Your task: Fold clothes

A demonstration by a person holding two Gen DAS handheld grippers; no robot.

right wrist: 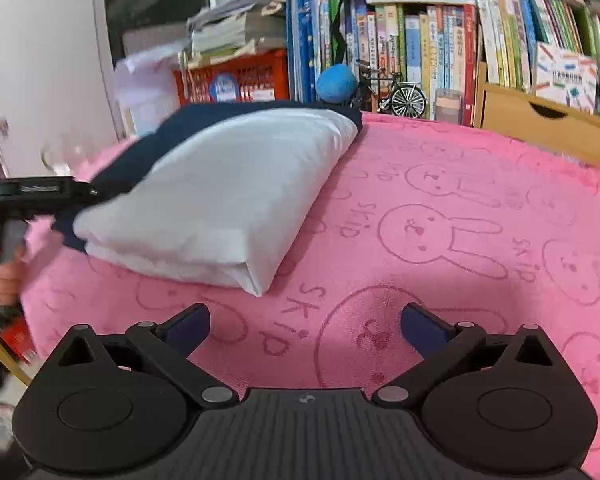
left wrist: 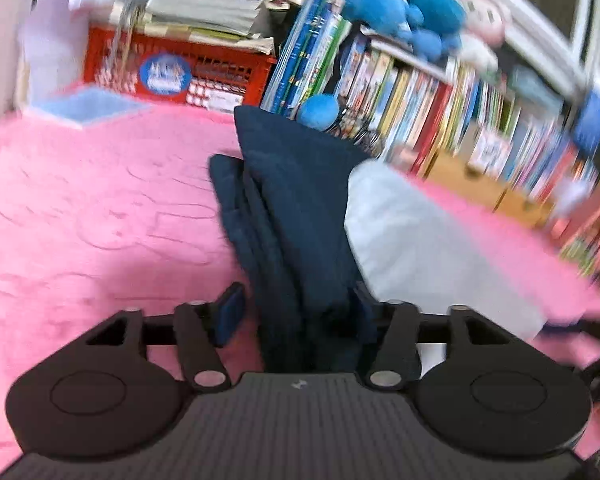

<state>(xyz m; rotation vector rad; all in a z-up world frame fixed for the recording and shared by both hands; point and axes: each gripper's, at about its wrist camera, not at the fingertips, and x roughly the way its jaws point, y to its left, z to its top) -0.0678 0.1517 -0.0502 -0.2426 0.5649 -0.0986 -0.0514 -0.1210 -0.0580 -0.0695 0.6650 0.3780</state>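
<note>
A folded garment, navy [left wrist: 296,208] with a white panel [left wrist: 412,232], lies on the pink bunny blanket [left wrist: 80,208]. My left gripper [left wrist: 296,312] is open, its jaws on either side of the navy edge of the fold, which runs between the fingers. In the right wrist view the same folded bundle shows white on top [right wrist: 220,196] with navy beneath [right wrist: 172,128]. My left gripper's body [right wrist: 32,192] is at its left edge. My right gripper [right wrist: 304,324] is open and empty, low over the blanket [right wrist: 460,208], in front of and apart from the bundle.
A bookshelf [right wrist: 412,40] packed with books runs along the back, with a red crate [right wrist: 236,76] under stacked papers, a blue ball [right wrist: 336,82], a model bicycle [right wrist: 404,96] and wooden drawers [right wrist: 540,120]. Blue plush toys [left wrist: 404,4] sit on top.
</note>
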